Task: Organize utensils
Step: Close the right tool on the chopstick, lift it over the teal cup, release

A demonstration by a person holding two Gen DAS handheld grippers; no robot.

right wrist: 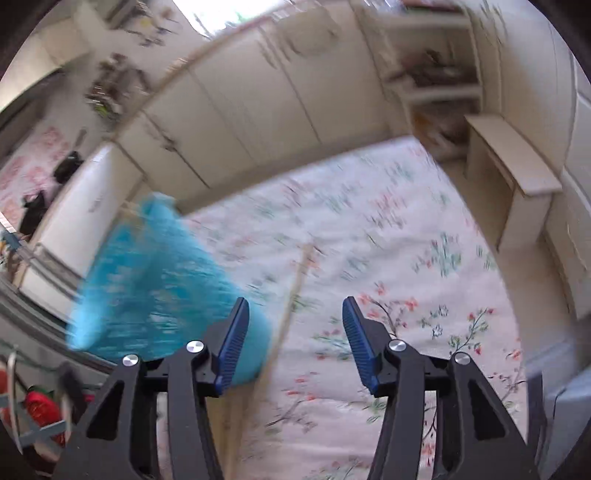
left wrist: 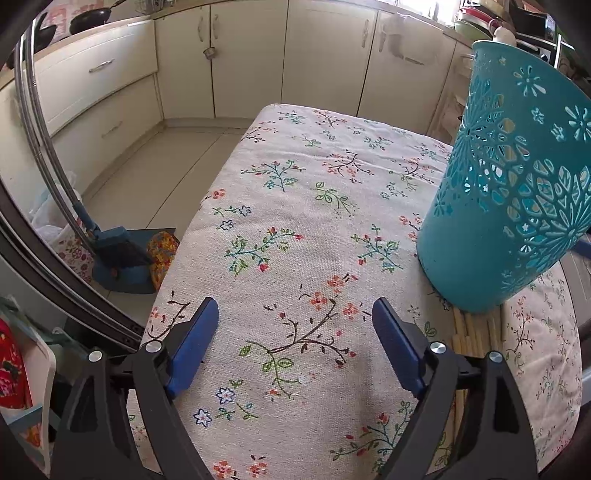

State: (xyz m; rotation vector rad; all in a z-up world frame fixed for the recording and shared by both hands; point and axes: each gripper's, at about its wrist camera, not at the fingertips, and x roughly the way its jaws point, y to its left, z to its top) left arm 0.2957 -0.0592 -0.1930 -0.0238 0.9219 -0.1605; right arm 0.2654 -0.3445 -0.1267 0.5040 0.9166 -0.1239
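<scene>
With both claws released and empty, I steer the left claw (left wrist: 295,332) toward the chopsticks (left wrist: 476,332) at lower right under the tilted holder (left wrist: 517,184), keeping the right claw (right wrist: 295,339) clear.

Cream cabinets (left wrist: 258,55) with metal handles lined the kitchen walls above a pale tiled floor (left wrist: 155,173), a black pan (left wrist: 90,18) sat on the counter at the far left, open shelves (right wrist: 432,77) stood at the right, and daylight glared from a window (right wrist: 218,14).
</scene>
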